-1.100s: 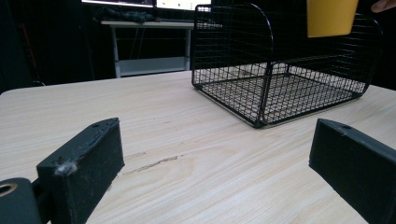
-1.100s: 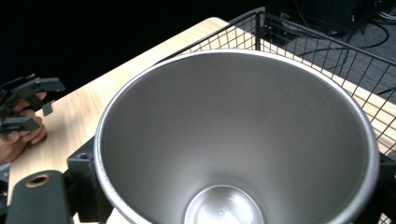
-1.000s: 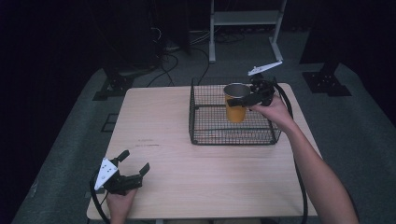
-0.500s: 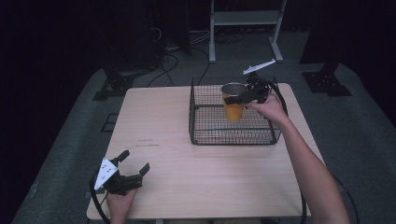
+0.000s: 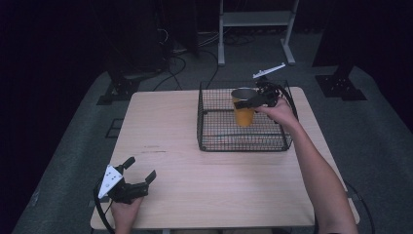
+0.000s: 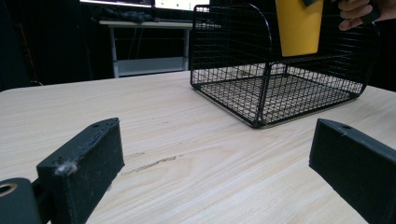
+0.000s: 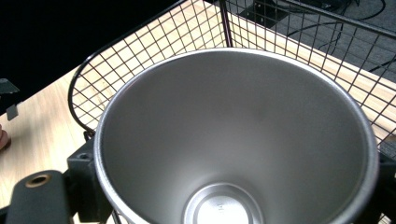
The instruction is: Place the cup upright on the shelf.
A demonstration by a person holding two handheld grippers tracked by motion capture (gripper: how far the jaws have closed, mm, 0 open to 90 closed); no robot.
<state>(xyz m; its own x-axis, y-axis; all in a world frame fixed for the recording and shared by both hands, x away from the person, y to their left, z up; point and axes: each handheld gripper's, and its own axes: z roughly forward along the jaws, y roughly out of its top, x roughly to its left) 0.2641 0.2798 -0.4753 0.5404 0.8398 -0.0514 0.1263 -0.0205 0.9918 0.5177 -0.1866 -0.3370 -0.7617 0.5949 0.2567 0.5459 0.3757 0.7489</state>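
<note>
Wooden table (image 5: pixel 204 185): right tongs (image 5: pixel 250 101) clamp yellow cup (image 5: pixel 243 113) upright (mouth up) over wire basket (image 5: pixel 214 141); left tongs (image 5: pixel 139 171) apart

The right gripper (image 5: pixel 254 99) clamps the yellow cup (image 5: pixel 243 112) above the wire basket (image 5: pixel 214 141), whose walls ring it below on all sides, leaving the way straight up open. Ahead of the left gripper (image 5: pixel 141 169), whose jaws stand spread, bare table (image 5: pixel 165 122) runs unobstructed to the basket's near wall.

Light wooden table (image 5: pixel 195 185), black wire basket (image 5: pixel 219 141) standing at its far right part, bare wood elsewhere
</note>
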